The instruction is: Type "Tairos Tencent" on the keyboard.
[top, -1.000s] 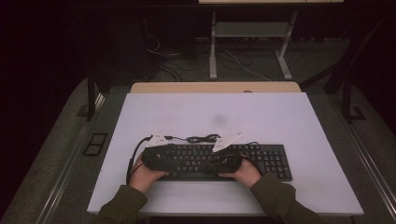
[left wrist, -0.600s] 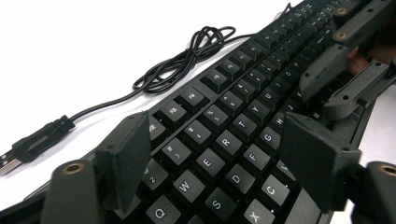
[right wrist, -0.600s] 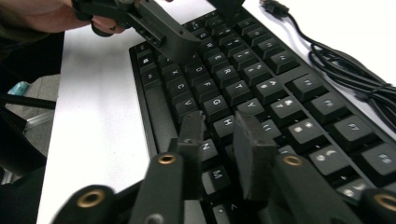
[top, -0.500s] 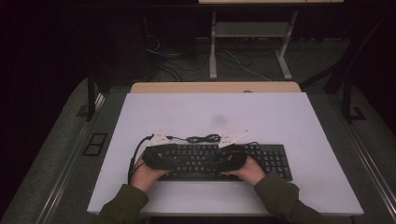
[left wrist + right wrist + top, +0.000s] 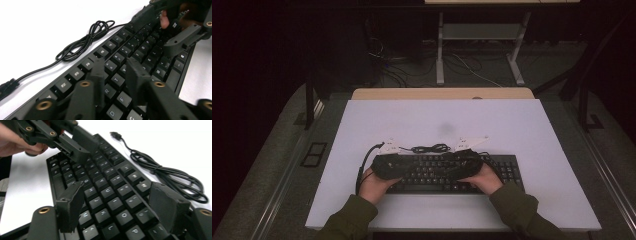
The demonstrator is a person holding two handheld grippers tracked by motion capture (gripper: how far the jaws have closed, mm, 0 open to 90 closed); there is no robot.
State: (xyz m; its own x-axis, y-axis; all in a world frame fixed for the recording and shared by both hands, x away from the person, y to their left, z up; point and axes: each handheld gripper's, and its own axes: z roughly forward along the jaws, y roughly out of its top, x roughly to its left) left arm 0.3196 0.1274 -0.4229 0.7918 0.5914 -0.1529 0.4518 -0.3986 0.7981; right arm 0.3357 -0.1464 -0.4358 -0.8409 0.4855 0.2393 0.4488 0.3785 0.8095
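High view: both grippers sit over the black keyboard (image 5: 447, 172), which lies flat near the table's (image 5: 532, 130) front edge, its coiled cable (image 5: 429, 148) just behind; left gripper (image 5: 113, 68) has just been closing, jaws now narrow, tips straddling a key or two w/o clamping, prob. to press or pick at keys; right gripper (image 5: 117, 202) has just been opening, jaws wide, nothing held; both hover low over the mid rows, facing each other; plenty of bare table behind & to the sides, little room in front.
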